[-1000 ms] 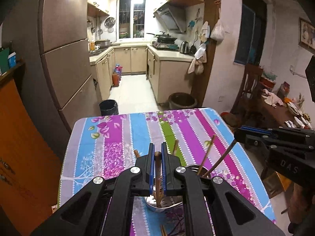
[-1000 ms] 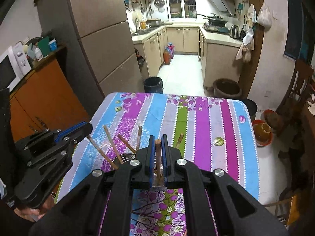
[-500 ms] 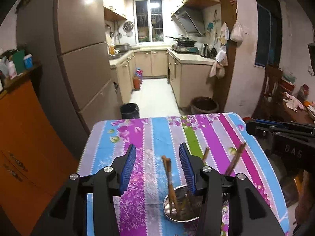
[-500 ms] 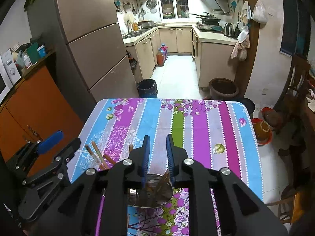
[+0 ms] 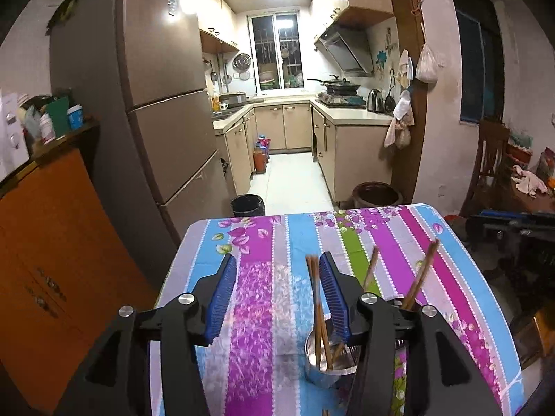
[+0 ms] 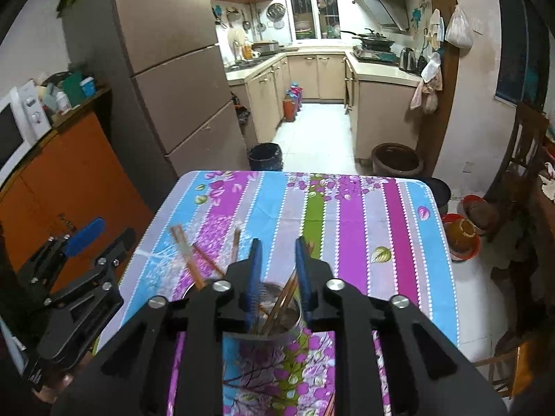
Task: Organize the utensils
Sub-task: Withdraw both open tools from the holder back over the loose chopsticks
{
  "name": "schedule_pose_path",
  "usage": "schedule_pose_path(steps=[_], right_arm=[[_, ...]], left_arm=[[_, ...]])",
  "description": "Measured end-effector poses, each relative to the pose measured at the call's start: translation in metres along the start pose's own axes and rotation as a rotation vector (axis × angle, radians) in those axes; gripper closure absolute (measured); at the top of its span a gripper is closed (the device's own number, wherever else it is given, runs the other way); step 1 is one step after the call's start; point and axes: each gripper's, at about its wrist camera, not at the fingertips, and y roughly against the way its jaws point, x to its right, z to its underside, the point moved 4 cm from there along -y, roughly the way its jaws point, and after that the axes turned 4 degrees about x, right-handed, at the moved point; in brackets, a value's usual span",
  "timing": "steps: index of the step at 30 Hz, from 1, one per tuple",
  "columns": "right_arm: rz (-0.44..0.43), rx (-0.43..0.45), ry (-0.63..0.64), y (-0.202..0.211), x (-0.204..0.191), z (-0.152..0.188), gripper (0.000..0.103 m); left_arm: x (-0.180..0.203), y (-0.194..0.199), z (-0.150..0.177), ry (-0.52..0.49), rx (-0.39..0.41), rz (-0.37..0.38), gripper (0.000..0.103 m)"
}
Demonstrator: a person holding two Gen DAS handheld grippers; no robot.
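Observation:
A steel utensil cup (image 5: 327, 364) stands on the striped floral tablecloth (image 5: 263, 242) and holds several brown wooden chopsticks (image 5: 317, 298) that lean outward. My left gripper (image 5: 275, 277) is wide open and empty, above and left of the cup. My right gripper (image 6: 277, 254) is open and empty, right above the cup (image 6: 277, 315), with chopsticks (image 6: 189, 256) sticking up to its left. The left gripper also shows at the left edge of the right wrist view (image 6: 86, 239). The right gripper shows at the right edge of the left wrist view (image 5: 517, 220).
The table sits before a kitchen aisle with a black bin (image 5: 248, 205) and a dark clay pot (image 5: 376, 194). A tall fridge (image 5: 166, 111) and an orange cabinet (image 5: 52, 242) stand left. A wooden chair (image 5: 491, 159) and red basins (image 6: 463, 232) are on the right.
Both grippers held a chopstick upright over the cup a second ago. Both opened and let the chopsticks drop into the cup. The left gripper has since shifted left and opened wider.

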Motion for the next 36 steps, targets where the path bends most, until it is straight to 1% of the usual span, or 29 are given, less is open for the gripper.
schedule_pose_path(steps=[2,4,5,8,9,11,12,14,16,19,20,21,23,25,28,31,33,34,35,36], right_arm=[[-0.014,0.006,0.020,0.011,0.001,0.013,0.079],[-0.029,0.003,0.033,0.021,0.004,0.031,0.079],[-0.039,-0.001,0.037,0.025,0.005,0.041,0.079],[-0.069,-0.020,0.061,0.042,0.011,0.079,0.079],[-0.081,-0.025,0.063,0.049,0.015,0.097,0.079],[-0.098,-0.039,0.056,0.057,0.023,0.122,0.079],[-0.103,-0.044,0.051,0.063,0.028,0.141,0.079],[-0.106,-0.051,0.053,0.071,0.033,0.168,0.079],[-0.116,-0.068,0.036,0.077,0.039,0.200,0.079],[-0.105,-0.073,0.035,0.085,0.042,0.242,0.079],[-0.097,-0.071,0.043,0.087,0.041,0.254,0.077],[-0.085,-0.066,0.056,0.089,0.038,0.270,0.076],[-0.081,-0.060,0.072,0.090,0.033,0.289,0.076],[-0.095,-0.060,0.079,0.089,0.026,0.312,0.076],[-0.116,-0.063,0.083,0.088,0.013,0.338,0.076],[-0.134,-0.060,0.081,0.089,0.003,0.358,0.074],[-0.141,-0.052,0.074,0.091,0.000,0.367,0.071],[-0.138,-0.039,0.072,0.094,-0.001,0.371,0.070],[-0.123,-0.023,0.077,0.096,-0.001,0.374,0.067],[-0.099,-0.005,0.092,0.098,-0.002,0.376,0.066]], left_arm=[[0.000,0.013,0.016,-0.012,0.013,0.020,0.047],[0.001,0.029,0.040,-0.034,0.018,0.031,0.045],[0.002,0.038,0.056,-0.047,0.009,0.052,0.045],[0.001,0.054,0.090,-0.053,-0.014,0.088,0.044],[0.000,0.061,0.106,-0.051,-0.026,0.110,0.043],[-0.002,0.070,0.136,-0.049,-0.052,0.127,0.043],[-0.003,0.073,0.147,-0.055,-0.060,0.132,0.043],[-0.002,0.083,0.177,-0.090,-0.069,0.128,0.043],[-0.001,0.092,0.198,-0.126,-0.054,0.132,0.043],[0.002,0.112,0.233,-0.190,-0.011,0.129,0.043],[0.005,0.119,0.248,-0.210,-0.002,0.130,0.043],[0.008,0.127,0.261,-0.219,-0.001,0.139,0.043],[0.014,0.139,0.281,-0.227,0.004,0.168,0.043],[0.020,0.150,0.297,-0.227,0.012,0.196,0.043],[0.023,0.159,0.316,-0.211,0.019,0.211,0.044],[0.023,0.154,0.329,-0.171,-0.009,0.237,0.045],[0.023,0.151,0.337,-0.149,-0.023,0.233,0.045],[0.024,0.150,0.339,-0.147,-0.026,0.233,0.045],[0.026,0.150,0.341,-0.150,-0.029,0.233,0.045],[0.031,0.153,0.345,-0.163,-0.022,0.238,0.045]])
